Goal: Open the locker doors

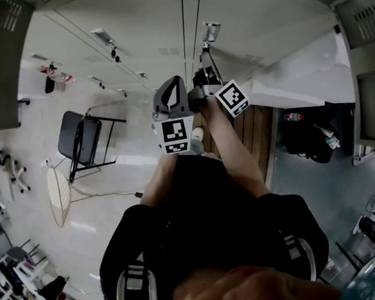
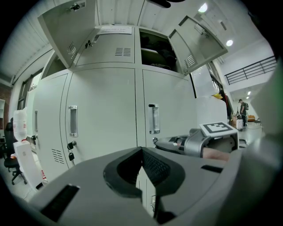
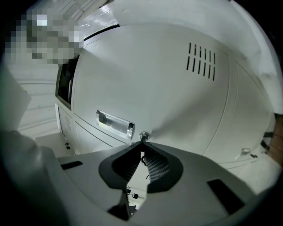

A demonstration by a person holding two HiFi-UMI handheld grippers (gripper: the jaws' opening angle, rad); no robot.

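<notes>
Grey steel lockers fill both gripper views. In the left gripper view the tall right-hand door (image 2: 177,110) is closed; its handle (image 2: 153,118) sits above a small lock (image 2: 155,140). My right gripper (image 2: 160,142) reaches in from the right to that lock. In the right gripper view my right gripper (image 3: 142,143) is shut on a key (image 3: 142,137) in the lock, just right of the recessed handle (image 3: 115,124). My left gripper (image 2: 142,151) hangs back from the doors, shut and empty. In the head view both grippers, left (image 1: 170,99) and right (image 1: 208,63), point at the lockers.
Two upper locker doors (image 2: 70,26) (image 2: 194,37) stand swung open. The tall left door (image 2: 101,114) is closed, with small padlocks (image 2: 70,148) hanging on it. A black folding chair (image 1: 80,138) stands on the floor to my left. Distant people (image 2: 242,112) are at the far right.
</notes>
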